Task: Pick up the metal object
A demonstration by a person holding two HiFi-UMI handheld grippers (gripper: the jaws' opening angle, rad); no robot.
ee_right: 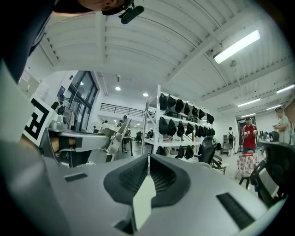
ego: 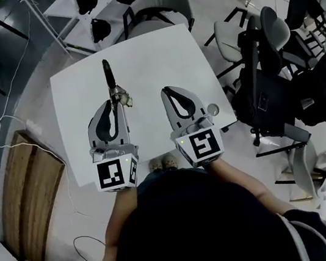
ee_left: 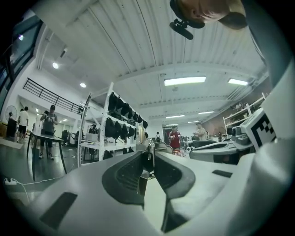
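Note:
The metal object (ego: 119, 96) is a silvery tool with a long black handle (ego: 108, 74) that points toward the far side of the white table (ego: 156, 53). My left gripper (ego: 114, 102) is shut on its metal end, and the left gripper view shows the metal piece (ee_left: 147, 146) pinched between the dark pads (ee_left: 131, 173). My right gripper (ego: 169, 90) hovers beside it to the right, shut with nothing in it (ee_right: 147, 160). In the right gripper view the held tool (ee_right: 115, 134) sticks up at the left.
A small round thing (ego: 212, 110) lies near the table's right edge. Several office chairs (ego: 278, 76) crowd the right side. A wooden board (ego: 32, 198) lies on the floor at the left. Shelves with dark bags (ee_right: 179, 124) stand ahead.

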